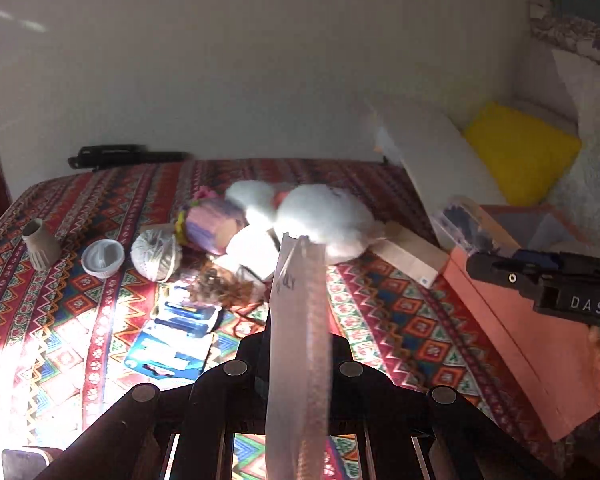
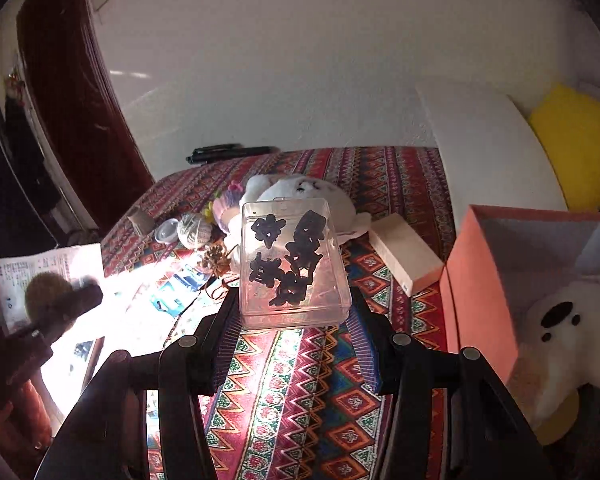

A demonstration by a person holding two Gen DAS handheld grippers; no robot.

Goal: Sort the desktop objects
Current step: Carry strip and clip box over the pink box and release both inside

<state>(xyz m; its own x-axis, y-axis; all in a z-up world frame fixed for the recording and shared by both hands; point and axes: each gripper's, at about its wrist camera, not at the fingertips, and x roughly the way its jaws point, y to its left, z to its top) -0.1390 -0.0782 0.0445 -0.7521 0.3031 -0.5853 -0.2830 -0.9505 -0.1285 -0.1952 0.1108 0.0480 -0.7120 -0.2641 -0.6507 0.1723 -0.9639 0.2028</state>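
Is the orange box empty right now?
No, in the right wrist view a white plush toy with black eyes and nose sits inside the orange box.

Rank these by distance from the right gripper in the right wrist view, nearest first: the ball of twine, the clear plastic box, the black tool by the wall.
1. Clear plastic box: gripped in the right gripper's jaws.
2. Ball of twine: mid-table, to the left.
3. Black tool: at the table's far edge, by the wall.

A home room: patterned tablecloth (image 2: 300, 380), yellow cushion (image 1: 520, 152), plush toys (image 2: 572, 332), wooden door (image 2: 72, 92).
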